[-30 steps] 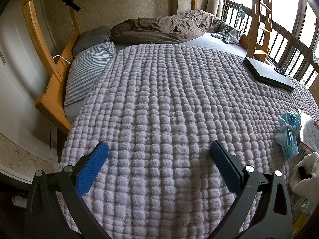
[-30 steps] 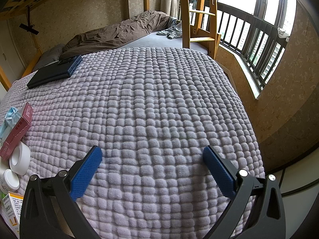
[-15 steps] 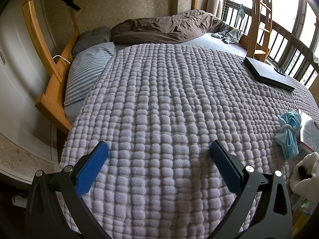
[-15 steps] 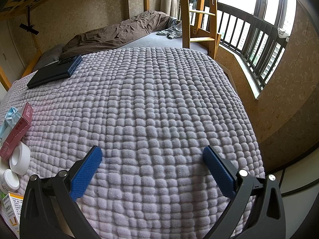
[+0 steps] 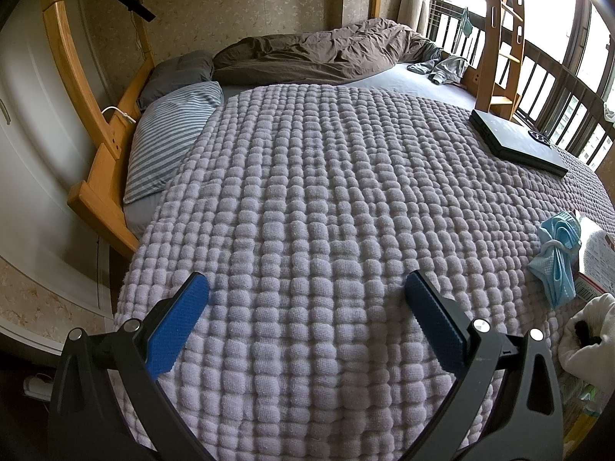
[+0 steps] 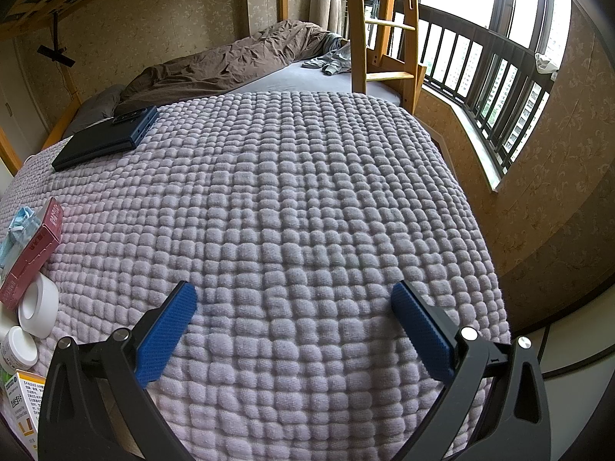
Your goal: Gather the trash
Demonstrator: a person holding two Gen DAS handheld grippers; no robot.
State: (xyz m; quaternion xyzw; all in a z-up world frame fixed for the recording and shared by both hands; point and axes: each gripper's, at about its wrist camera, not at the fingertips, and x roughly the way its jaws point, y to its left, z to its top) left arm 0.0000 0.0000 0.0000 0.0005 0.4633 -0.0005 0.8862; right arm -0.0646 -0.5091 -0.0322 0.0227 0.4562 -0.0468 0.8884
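In the left wrist view the left tongs (image 5: 306, 292) hang spread wide over the near end of a bed, nothing between the blue pads, with only a lilac knobbly blanket (image 5: 326, 192) under them. At the right edge of that blanket lies a crumpled blue face mask (image 5: 557, 257), just beside a printed box (image 5: 594, 257), and a white cloth bundle (image 5: 584, 342) sits nearer the camera in the corner. A closed black laptop (image 5: 517, 142) lies farther up on the right, a striped pillow (image 5: 173, 134) on the left by the wooden bed frame (image 5: 100, 199), and a brown duvet (image 5: 319, 53) is bunched at the far end. In the right wrist view the right tongs (image 6: 294, 299) are likewise wide apart and empty above the blanket (image 6: 307, 192). The trash is gathered at the left edge: the face mask (image 6: 19, 226) against a dark red box (image 6: 32, 249), a white tape roll (image 6: 38, 307) touching that box, a white-capped jar (image 6: 17, 347) below it, and a yellow and white carton (image 6: 27, 395) in the corner. The laptop (image 6: 105, 140) lies up left, a wooden ladder (image 6: 388, 27) stands at the far right of the bed
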